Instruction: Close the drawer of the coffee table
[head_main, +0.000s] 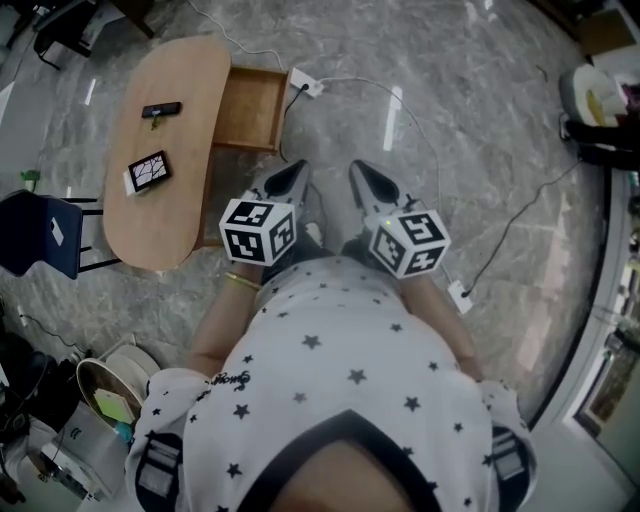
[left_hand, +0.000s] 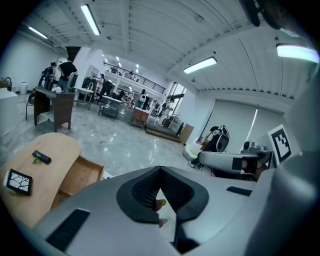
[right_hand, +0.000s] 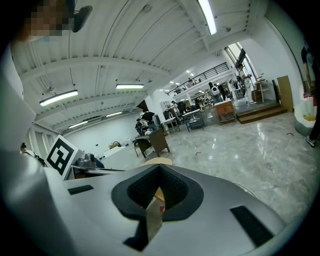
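Observation:
An oval wooden coffee table stands on the marble floor at the upper left of the head view. Its drawer is pulled out on the right side and looks empty. In the left gripper view the table and the open drawer lie low at the left. My left gripper and right gripper hang side by side in front of the person's body, just short of the drawer and apart from it. Both are shut with nothing held, as the left gripper and right gripper show in their own views.
A black remote and a dark patterned slab lie on the tabletop. A white power strip with a cable lies just beyond the drawer; another strip lies to the right. A blue chair stands left of the table.

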